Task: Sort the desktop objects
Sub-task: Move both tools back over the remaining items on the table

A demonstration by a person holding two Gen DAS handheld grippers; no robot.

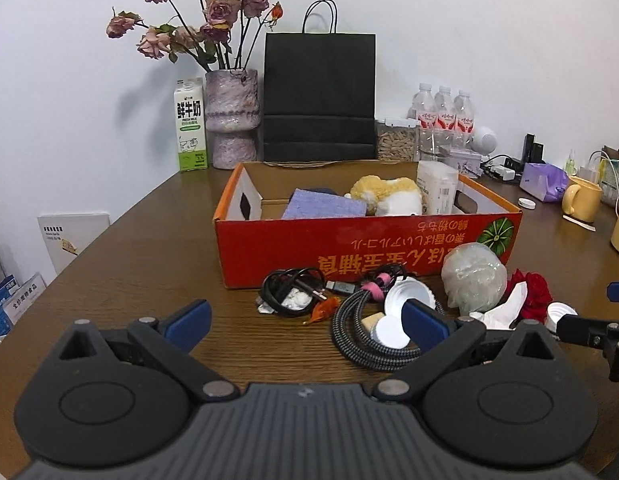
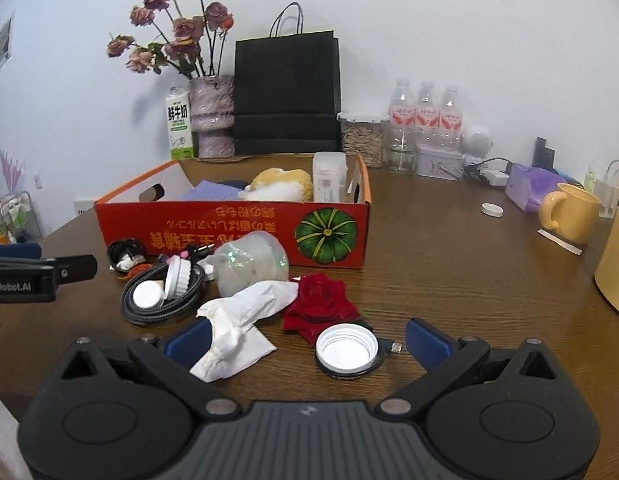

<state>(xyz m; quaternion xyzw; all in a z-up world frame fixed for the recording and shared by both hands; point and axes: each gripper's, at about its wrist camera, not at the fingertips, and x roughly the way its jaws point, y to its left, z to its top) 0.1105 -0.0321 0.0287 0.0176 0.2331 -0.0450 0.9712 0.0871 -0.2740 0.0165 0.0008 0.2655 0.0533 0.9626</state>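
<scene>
Clutter [image 2: 213,292] along the red box's [image 2: 229,232] near wall, bare table [image 2: 469,280] rightward; both tongs [image 1: 305,320] [image 2: 307,342] spread wide, empty.

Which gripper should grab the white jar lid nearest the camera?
Right. The right gripper is open with the white jar lid between its fingers; the left gripper faces the braided cable.

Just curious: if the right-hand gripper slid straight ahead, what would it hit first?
Probably the white jar lid lying open side up between its open fingers, with the red rose just behind; depth is uncertain.
</scene>
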